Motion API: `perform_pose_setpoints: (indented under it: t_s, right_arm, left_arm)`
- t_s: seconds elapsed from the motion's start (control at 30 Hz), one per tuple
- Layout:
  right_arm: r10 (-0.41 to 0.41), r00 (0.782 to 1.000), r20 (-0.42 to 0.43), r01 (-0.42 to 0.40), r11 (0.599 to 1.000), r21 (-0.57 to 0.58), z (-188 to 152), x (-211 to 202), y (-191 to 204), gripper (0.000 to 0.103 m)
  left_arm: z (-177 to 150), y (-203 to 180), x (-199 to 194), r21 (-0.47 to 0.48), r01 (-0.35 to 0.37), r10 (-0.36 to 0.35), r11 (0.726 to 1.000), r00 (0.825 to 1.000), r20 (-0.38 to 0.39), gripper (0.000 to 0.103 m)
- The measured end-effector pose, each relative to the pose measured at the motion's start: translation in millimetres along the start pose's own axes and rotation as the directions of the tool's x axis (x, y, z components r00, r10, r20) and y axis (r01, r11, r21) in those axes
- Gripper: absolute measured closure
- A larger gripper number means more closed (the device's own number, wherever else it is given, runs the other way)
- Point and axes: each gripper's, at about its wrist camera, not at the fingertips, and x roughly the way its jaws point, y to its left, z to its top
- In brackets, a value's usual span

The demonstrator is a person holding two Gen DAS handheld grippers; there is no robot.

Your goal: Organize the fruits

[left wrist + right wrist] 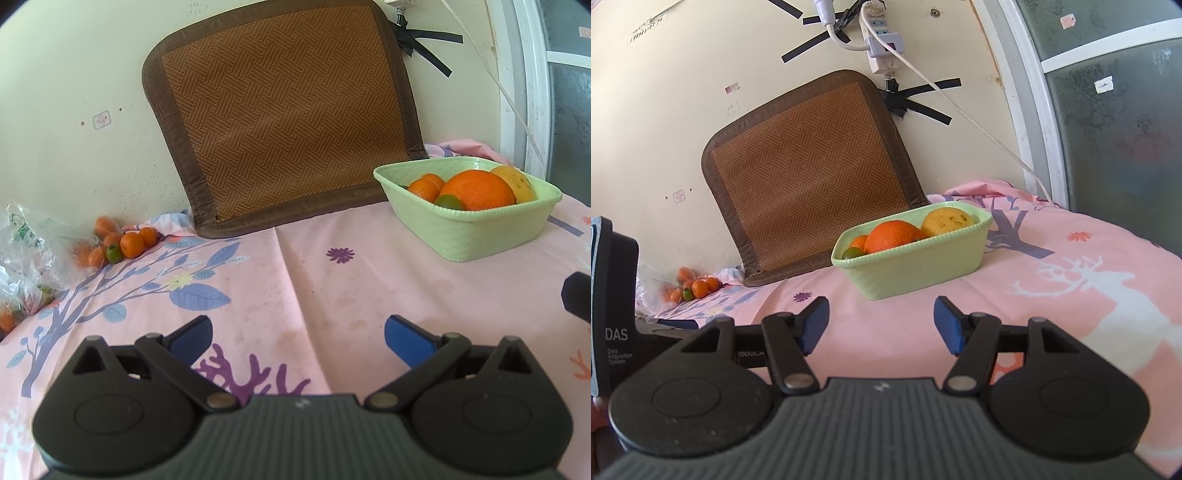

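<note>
A pale green basket stands on the pink cloth and holds a big orange, a yellow fruit, small oranges and one small green fruit. A heap of small oranges with one green fruit lies by the wall at far left. My left gripper is open over bare cloth, well short of both. My right gripper is open too, empty, just in front of the basket.
A brown woven mat leans on the wall behind the basket. A crinkled clear plastic bag with more small fruit lies at far left. A white cable hangs from a wall power strip. The left gripper's body fills the right view's left edge.
</note>
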Motion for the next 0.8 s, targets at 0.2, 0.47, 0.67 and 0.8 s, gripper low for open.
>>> perform_pose_setpoints:
  t_s: [0.2, 0.47, 0.67, 0.8]
  right_arm:
    - [0.000, 1.000, 0.001, 0.000, 1.000, 0.001, 0.3, -0.4, 0.1, 0.038]
    - [0.000, 1.000, 0.001, 0.000, 1.000, 0.001, 0.5, -0.6, 0.1, 0.038]
    - [0.001, 1.000, 0.001, -0.001, 1.000, 0.001, 0.5, -0.7, 0.1, 0.038]
    - [0.001, 1.000, 0.002, -0.001, 1.000, 0.001, 0.5, -0.7, 0.3, 0.038]
  left_arm:
    - [0.0, 0.0, 0.0, 0.000, 0.000, 0.000, 1.000, 1.000, 0.000, 0.000]
    - [-0.1, -0.2, -0.1, -0.001, 0.000, 0.000, 1.000, 1.000, 0.000, 0.000]
    - [1.1, -2.5, 0.1, -0.003, 0.002, -0.002, 1.000, 1.000, -0.002, 0.000]
    - [1.1, -3.2, 0.2, -0.004, 0.005, -0.005, 1.000, 1.000, -0.002, 0.000]
